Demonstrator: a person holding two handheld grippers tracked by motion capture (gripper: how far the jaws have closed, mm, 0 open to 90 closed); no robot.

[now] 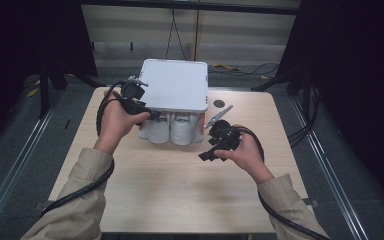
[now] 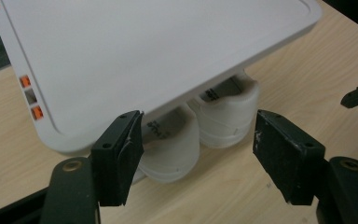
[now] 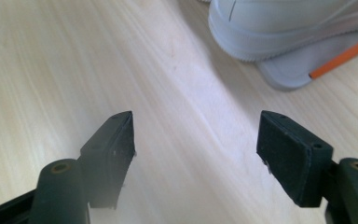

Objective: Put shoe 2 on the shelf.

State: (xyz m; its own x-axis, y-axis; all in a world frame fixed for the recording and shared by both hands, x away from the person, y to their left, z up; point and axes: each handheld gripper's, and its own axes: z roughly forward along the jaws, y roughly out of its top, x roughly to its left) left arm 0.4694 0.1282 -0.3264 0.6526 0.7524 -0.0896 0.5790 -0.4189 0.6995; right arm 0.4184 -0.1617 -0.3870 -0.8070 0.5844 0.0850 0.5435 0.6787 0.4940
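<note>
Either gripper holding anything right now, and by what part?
Nothing held. Left gripper and right gripper both have open jaws, empty, near the white cartridge unit.

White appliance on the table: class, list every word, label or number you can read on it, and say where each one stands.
No text can be read.
Dark print on the labels of the white cylinders under the white appliance: too blurred.
Orange and grey squares on its edge: no lettering.

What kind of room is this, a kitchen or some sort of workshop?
Most likely a lab or recording booth, not a kitchen. A bare wooden table stands between dark curtains, cables trail over the grey floor, and a person's hands hold cabled grippers near a white appliance.
</note>
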